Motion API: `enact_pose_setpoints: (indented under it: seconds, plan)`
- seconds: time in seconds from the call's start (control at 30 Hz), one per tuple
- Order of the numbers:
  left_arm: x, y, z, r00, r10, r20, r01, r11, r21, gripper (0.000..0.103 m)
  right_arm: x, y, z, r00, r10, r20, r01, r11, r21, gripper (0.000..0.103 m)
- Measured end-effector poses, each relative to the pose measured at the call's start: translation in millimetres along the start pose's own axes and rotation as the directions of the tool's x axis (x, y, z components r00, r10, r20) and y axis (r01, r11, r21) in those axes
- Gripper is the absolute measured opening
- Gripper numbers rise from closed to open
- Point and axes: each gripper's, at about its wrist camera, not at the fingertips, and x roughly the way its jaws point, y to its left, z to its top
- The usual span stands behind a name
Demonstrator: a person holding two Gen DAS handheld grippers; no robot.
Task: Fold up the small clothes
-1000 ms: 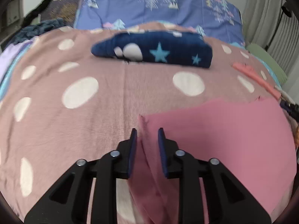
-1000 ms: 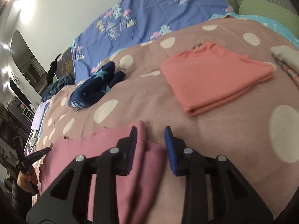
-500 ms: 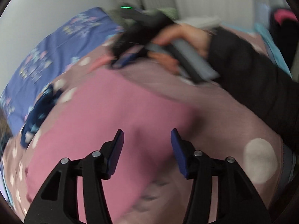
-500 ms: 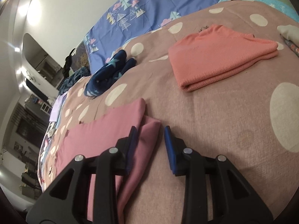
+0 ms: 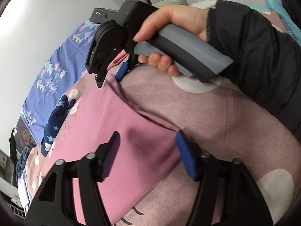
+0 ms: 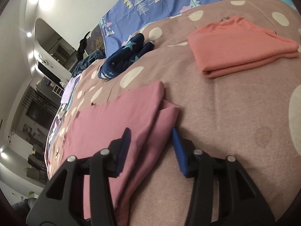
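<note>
left gripper [image 5: 147,150]: jaws wide, just been opening; pink garment [image 5: 105,131] lies under and between them, pads not pressing it. A second ago it pinched a raised pink edge; that edge is now let go, flat on the bedspread [image 5: 235,116].
left view change: a second ago it looked across the bed at the navy star garment [image 5: 56,116]; now it looks along the folded edge toward the right gripper [image 5: 111,75], with navy far off to its left.
right gripper, own view [image 6: 151,146]: jaws middling, just been opening; the doubled pink edge sits between them, a small gap showing at the blue pad. Reads as released, not gripped.
right gripper in left view: tips at the far corner of the pink fold, hand [image 5: 169,26] on the grey handle.
pink garment [image 6: 120,116]: directly under both grippers, layers stacked, lower layer poking out on the right gripper's side.
meaning: fold laid over and dropped by both; judged done for this pass, maybe another fold or smoothing left.
orange folded garment [image 6: 239,45]: ahead-right of right gripper, well apart.
navy star garment [image 6: 124,56]: ahead-left, apart, unfolded-looking, likely next.
</note>
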Motion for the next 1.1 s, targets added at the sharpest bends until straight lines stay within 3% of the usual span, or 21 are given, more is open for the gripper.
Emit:
enact_pose_setpoints:
  seconds: [0.07,0.3,0.47,0.5,0.57,0.63,0.7,0.83,0.93,0.97,1.0,1.1]
  plan:
    - [1,1,-2,0.999,0.047,0.016,-0.048,0.999,0.012,0.084,-1,-2,0,1.0,0.008,0.006,-0.008,1.0,0.011,0.047]
    - [0,5,-2,0.999,0.053,0.007,-0.053,0.999,-0.006,0.083,-3,-6,0,1.0,0.023,0.012,-0.023,0.999,0.026,0.046]
    - [-16,-15,-8,0.999,-0.029,0.016,0.027,0.997,0.072,0.081,-3,-7,-1,1.0,0.022,0.012,-0.023,0.999,0.03,0.047]
    - [-15,-17,-8,0.999,-0.025,0.022,0.023,0.997,0.077,0.079,-3,-7,-1,1.0,0.022,0.012,-0.023,0.999,0.03,0.047]
    - [-9,-18,-5,0.999,-0.027,0.02,0.025,0.996,0.08,0.051,-3,-7,-1,1.0,0.026,0.013,-0.027,0.999,0.032,0.047]
    - [-4,-15,-2,0.998,-0.061,0.0,0.061,0.997,0.047,0.038,-3,-7,-1,0.999,0.031,0.012,-0.032,0.999,0.035,0.047]
    - [-1,-13,0,0.998,-0.067,-0.006,0.067,0.997,0.034,0.034,-4,-7,-1,1.0,0.031,0.003,-0.031,0.999,0.039,0.047]
    - [1,-8,-3,0.996,-0.093,-0.005,0.093,0.995,0.021,0.01,-2,-9,0,0.999,0.05,-0.011,-0.05,0.998,0.044,0.05]
    - [4,-1,-5,0.991,-0.132,0.001,0.132,0.991,-0.015,0.008,13,-6,2,0.999,0.052,-0.016,-0.051,0.998,0.027,0.049]
    - [5,1,-5,0.988,-0.152,0.0,0.152,0.988,-0.023,0.007,15,-3,2,0.999,0.043,0.005,-0.043,0.999,0.016,0.043]
    - [6,3,-6,0.985,-0.172,0.003,0.172,0.985,-0.027,0.007,16,-2,3,0.999,0.035,0.017,-0.035,0.999,0.019,0.008]
    - [8,12,-6,0.975,-0.221,0.015,0.221,0.974,-0.048,0.007,6,-9,7,0.99,0.113,0.083,-0.123,0.986,0.116,0.008]
